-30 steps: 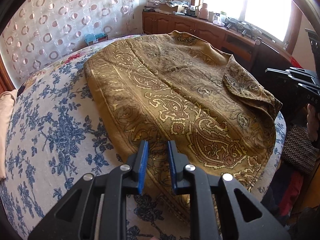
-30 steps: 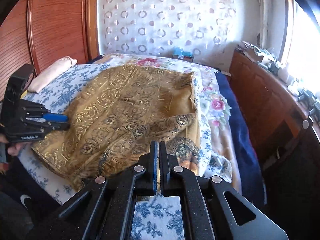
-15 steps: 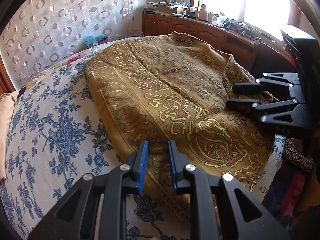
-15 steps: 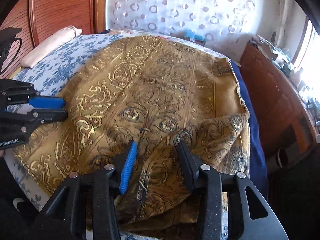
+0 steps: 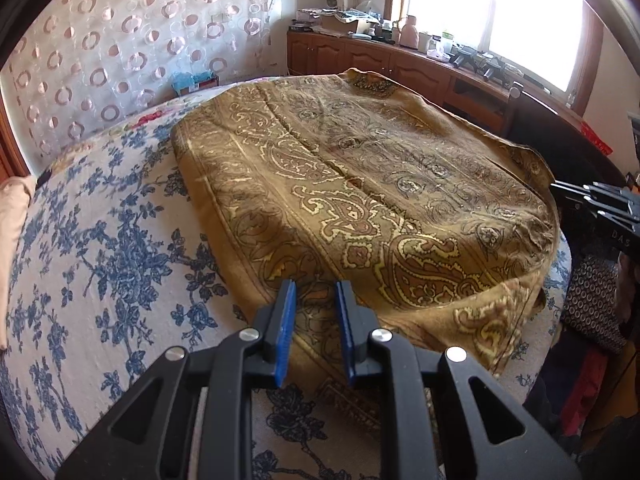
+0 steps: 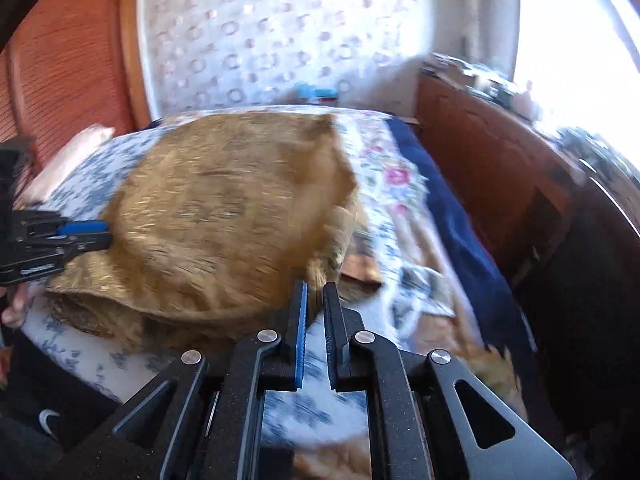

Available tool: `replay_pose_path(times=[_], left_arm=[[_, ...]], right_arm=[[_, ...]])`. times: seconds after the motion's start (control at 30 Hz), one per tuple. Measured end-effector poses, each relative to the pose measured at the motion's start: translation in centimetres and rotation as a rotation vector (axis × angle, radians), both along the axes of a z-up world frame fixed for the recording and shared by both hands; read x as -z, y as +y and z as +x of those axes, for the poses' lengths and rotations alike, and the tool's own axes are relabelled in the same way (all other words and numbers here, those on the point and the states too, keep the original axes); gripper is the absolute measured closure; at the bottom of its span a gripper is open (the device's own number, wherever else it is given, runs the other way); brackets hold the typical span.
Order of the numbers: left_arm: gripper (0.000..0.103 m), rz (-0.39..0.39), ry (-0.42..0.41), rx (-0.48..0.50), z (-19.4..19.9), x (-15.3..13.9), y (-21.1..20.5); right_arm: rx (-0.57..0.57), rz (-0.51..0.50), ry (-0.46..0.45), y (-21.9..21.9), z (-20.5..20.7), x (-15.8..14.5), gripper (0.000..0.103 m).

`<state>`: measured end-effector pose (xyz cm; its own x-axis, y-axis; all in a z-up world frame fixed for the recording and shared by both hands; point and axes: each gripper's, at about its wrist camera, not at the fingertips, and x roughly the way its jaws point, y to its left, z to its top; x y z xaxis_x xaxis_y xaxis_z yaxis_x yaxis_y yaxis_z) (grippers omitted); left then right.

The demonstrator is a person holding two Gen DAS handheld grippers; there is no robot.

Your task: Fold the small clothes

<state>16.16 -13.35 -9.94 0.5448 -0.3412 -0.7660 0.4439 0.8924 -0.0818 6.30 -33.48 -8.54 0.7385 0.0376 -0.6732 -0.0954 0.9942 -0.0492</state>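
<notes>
Your left gripper (image 5: 315, 328) gapes empty above the paisley cloth (image 5: 360, 200); your right gripper (image 6: 315, 320), slightly parted, risks snagging its corner.

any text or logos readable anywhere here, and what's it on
"DAS": white letters on the black body of the right gripper, at the left wrist view's right edge; it may be cut off.
White lettering on the body of the left gripper: too blurred to read.
White swoosh logo, no words, on a black shoe.
Nothing legible on the golden paisley cloth.

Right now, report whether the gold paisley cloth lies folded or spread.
Folded: the gold paisley cloth lies doubled on the bed, a lower layer showing under its near edge.
</notes>
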Motion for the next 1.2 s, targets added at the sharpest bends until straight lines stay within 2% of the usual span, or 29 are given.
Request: replay_pose_path(times=[0.07,0.13,0.27,0.43,0.63,0.83,1.2], left_arm=[[0.085,-0.015,0.019,-0.007,-0.1,-0.2,0.5],[0.085,-0.025,0.016,-0.01,-0.5,-0.6,0.8],[0.085,-0.026,0.024,-0.003,-1.7,-1.2,1.3],[0.085,-0.022,0.044,0.001,-3.1,-1.2,1.9],[0.08,-0.035,0.123,0.009,-3.9,-0.2,2.5],[0.074,-0.051,0.123,0.017,-4.8,-0.2,1.9],[0.07,-0.153,0.172,-0.025,-5.5,-0.1,2.4]], right_arm=[[0.027,0.015,-0.004,-1.0,-0.2,-0.1,0.097],[0.043,0.021,-0.012,-1.7,-0.1,-0.3,0.091],[0.051,0.069,-0.039,-2.7,0.2,-0.9,0.064],[0.029,0.125,-0.071,-2.6,0.4,-1.2,0.061],[-0.005,0.099,-0.057,-1.1,1.3,-0.7,0.06],[-0.012,0.067,-0.044,-0.9,2.0,-0.3,0.06],[0.013,0.055,-0.026,-1.6,2.7,0.6,0.06]])
